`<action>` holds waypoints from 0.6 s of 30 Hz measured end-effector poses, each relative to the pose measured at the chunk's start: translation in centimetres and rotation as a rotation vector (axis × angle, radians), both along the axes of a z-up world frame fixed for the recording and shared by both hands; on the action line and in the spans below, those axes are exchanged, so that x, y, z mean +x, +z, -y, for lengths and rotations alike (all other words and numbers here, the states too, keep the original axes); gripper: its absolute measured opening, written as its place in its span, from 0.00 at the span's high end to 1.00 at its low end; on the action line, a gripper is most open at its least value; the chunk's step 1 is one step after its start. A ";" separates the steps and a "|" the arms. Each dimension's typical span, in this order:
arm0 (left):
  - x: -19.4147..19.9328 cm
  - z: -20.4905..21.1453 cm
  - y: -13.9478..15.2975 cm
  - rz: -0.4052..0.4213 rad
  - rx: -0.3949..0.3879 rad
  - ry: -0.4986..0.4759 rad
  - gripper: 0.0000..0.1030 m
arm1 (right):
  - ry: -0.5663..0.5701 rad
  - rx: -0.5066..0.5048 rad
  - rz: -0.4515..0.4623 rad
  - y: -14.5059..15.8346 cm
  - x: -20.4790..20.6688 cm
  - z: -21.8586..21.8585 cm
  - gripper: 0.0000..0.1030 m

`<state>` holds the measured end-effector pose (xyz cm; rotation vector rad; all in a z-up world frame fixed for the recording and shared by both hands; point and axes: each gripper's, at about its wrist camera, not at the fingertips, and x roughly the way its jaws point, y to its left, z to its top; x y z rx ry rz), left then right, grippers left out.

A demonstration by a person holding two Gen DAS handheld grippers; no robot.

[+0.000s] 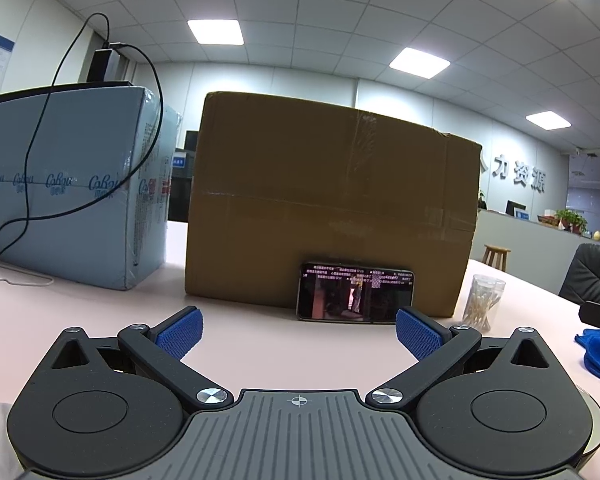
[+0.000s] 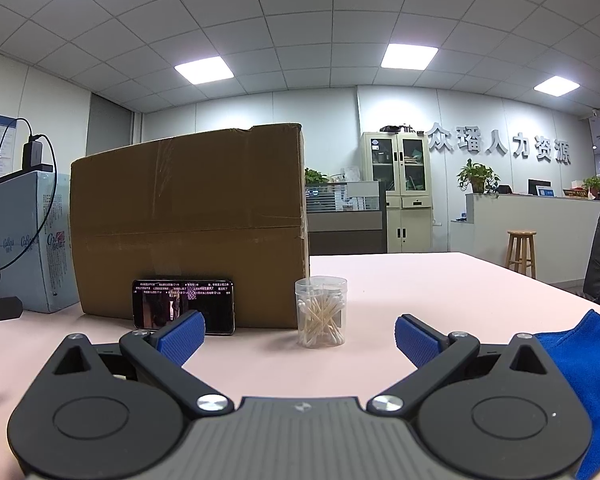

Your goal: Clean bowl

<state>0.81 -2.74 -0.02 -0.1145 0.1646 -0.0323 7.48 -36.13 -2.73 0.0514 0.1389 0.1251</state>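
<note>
Pink table [image 2: 420, 288] bare between box [image 2: 188, 220], cloth [image 2: 588, 372].

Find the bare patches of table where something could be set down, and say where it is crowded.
Bare: the pink table right of the cotton-swab jar, and between each gripper's open fingers. Crowded: along the cardboard box, where the phone leans; the blue cloth fills the right edge.

Cardboard box [image 2: 188, 224] stood on table [image 2: 420, 292]. Phone [image 2: 183, 306] leaned against box front. Jar of cotton swabs [image 2: 321, 312] stood just right of phone, near box's right corner. Wrapped carton [image 1: 72, 184] sat left of box. Cloth [image 2: 588, 380] lay far right of box.
</note>
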 end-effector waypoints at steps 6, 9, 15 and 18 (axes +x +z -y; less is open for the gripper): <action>-0.1 0.1 0.1 0.006 0.006 -0.001 0.00 | 0.001 -0.001 0.003 0.1 -0.4 0.1 0.00; -0.1 0.1 0.1 0.004 0.007 -0.001 0.00 | 0.001 0.001 0.001 0.1 -0.6 0.2 0.00; -0.1 0.1 0.1 0.006 0.007 -0.002 0.00 | 0.002 0.000 0.000 0.2 -1.0 0.1 0.00; -0.1 0.1 0.1 0.005 0.006 -0.003 0.00 | 0.001 0.000 -0.001 0.3 -1.1 0.1 0.00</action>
